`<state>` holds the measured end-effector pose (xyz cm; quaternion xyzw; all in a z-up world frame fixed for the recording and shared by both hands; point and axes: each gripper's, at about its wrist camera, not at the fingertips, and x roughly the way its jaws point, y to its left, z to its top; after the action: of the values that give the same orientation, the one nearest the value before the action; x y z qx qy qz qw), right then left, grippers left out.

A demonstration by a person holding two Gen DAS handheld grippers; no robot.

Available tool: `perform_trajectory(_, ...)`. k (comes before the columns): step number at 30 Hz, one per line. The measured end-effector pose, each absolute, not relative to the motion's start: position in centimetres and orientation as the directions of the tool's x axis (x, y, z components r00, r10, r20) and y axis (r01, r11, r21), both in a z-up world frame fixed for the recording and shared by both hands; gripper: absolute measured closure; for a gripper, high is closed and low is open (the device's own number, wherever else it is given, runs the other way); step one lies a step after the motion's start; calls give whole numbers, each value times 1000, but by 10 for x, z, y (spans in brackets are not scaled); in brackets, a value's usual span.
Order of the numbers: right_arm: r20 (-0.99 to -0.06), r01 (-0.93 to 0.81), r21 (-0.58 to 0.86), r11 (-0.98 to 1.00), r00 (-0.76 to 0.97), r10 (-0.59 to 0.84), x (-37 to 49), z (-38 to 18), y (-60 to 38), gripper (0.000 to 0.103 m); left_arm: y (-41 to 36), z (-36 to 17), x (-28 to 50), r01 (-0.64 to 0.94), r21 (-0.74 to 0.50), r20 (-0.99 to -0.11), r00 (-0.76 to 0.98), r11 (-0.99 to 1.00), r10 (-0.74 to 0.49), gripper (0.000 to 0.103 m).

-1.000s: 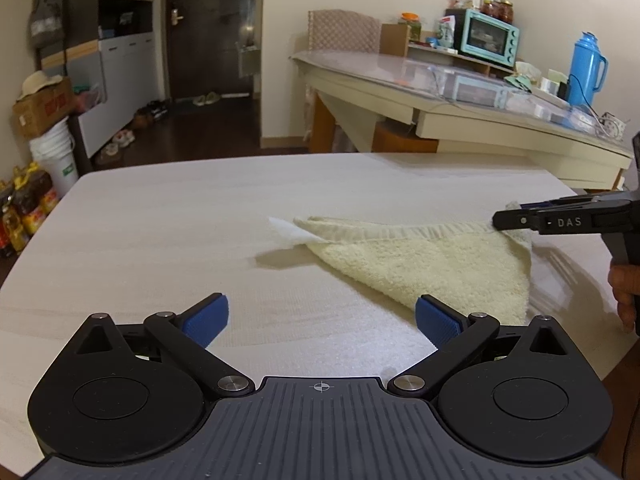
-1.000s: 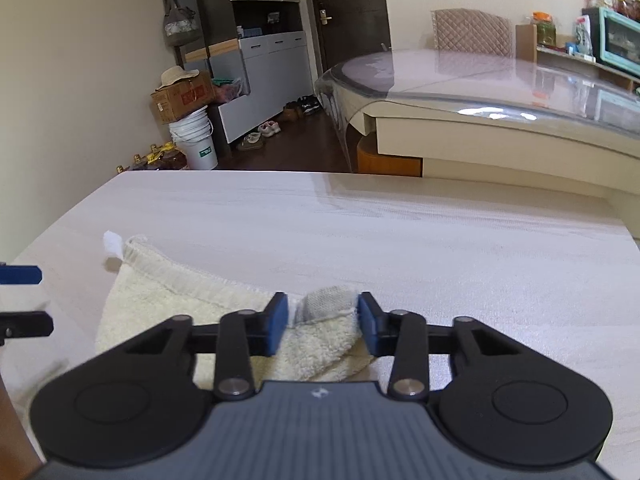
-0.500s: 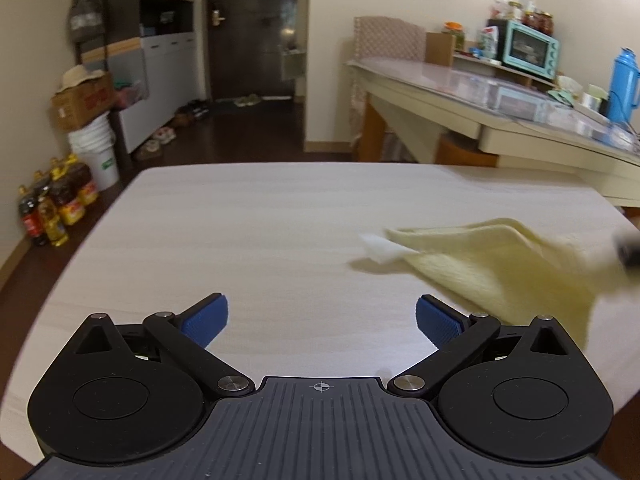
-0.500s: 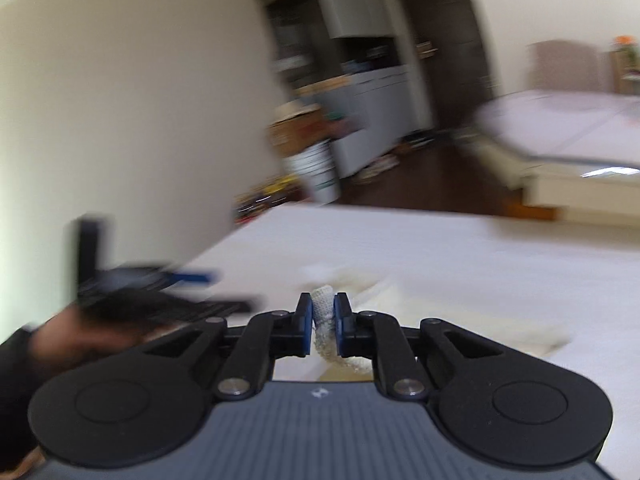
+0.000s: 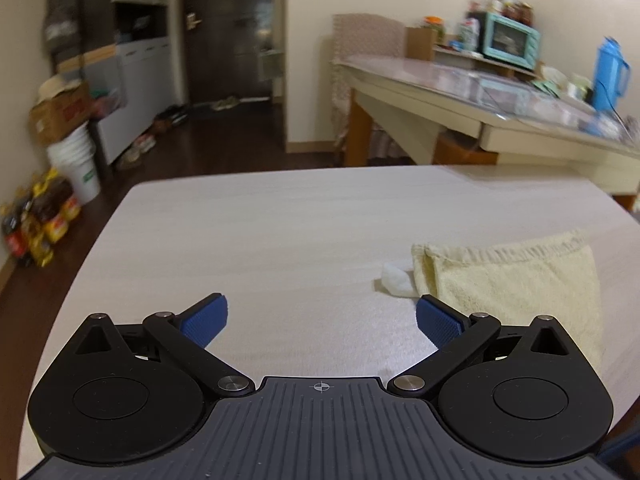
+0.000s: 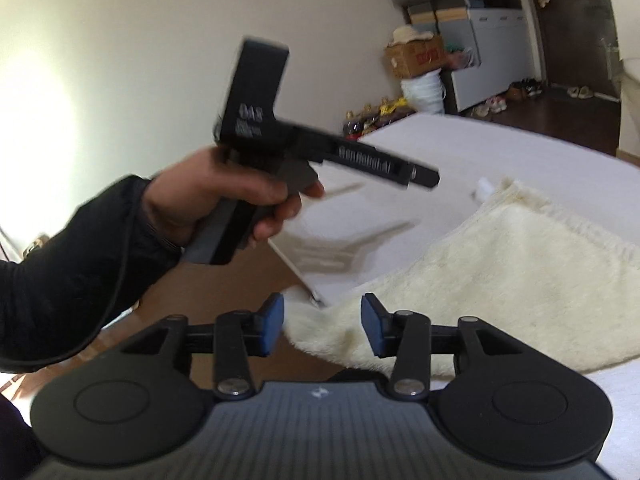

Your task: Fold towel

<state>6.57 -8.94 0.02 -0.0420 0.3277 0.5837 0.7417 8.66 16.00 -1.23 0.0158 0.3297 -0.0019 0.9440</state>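
A pale yellow towel (image 5: 516, 280) lies folded on the white table (image 5: 280, 240), at the right, with a white label (image 5: 394, 284) sticking out at its left corner. My left gripper (image 5: 320, 320) is open and empty, above the table, left of the towel. In the right wrist view the towel (image 6: 500, 272) lies flat with one corner over the table's near edge. My right gripper (image 6: 322, 324) is open, its blue pads on either side of that corner, holding nothing. The left gripper (image 6: 424, 176), held in a hand, hovers above the table's left part.
The table's near edge (image 6: 296, 268) runs close under the right gripper. Beyond the table stand a second table (image 5: 500, 112) with a blue flask (image 5: 608, 76) and a small oven (image 5: 510, 42), white buckets (image 5: 76, 168) and bottles (image 5: 40, 220) on the floor at left.
The right gripper, shut on a towel corner, carried it across, folded the towel and opened. The left gripper stayed open and drew left, away from the towel.
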Motion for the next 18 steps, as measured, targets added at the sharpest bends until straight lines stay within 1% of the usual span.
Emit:
perform_trajectory(2,-519,-890,295,347,155,840,72,8,-96,56,157,-12,96,60,47,-619,785,997,-18,1)
perform_trajectory(3,-517,-887,282,365,180,837,76,10,-98,54,155,-12,103,88,51,-623,782,995,-37,2)
perform_trajectory(4,-518,-877,267,400,219,827,86,13,-104,51,153,-12,111,116,55,-628,777,992,-56,5)
perform_trajectory(5,-520,-871,264,414,232,822,91,14,-106,51,151,-12,119,145,58,-632,771,988,-76,8)
perform_trajectory(6,-522,-865,262,428,246,817,96,14,-108,51,149,-14,126,173,54,-643,759,983,-98,22)
perform_trajectory(7,-524,-855,258,449,266,809,103,14,-111,51,147,-15,133,201,49,-655,746,978,-121,38)
perform_trajectory(9,-525,-838,258,481,296,798,114,14,-118,51,145,-19,145,243,41,-674,723,969,-153,43)
perform_trajectory(10,-525,-830,261,493,307,794,119,13,-121,51,144,-21,150,268,42,-674,719,963,-170,50)
perform_trajectory(12,-526,-817,264,512,323,787,125,13,-126,51,145,-23,157,316,18,-678,701,949,-221,55)
perform_trajectory(14,-532,-805,264,530,337,777,133,12,-130,50,145,-25,161,344,-3,-681,687,939,-254,57)
perform_trajectory(17,-546,-794,261,549,348,762,143,10,-132,47,143,-29,165,391,-5,-692,663,920,-286,61)
perform_trajectory(18,-550,-793,259,551,348,759,142,10,-133,45,142,-31,166,413,-12,-698,649,911,-303,66)
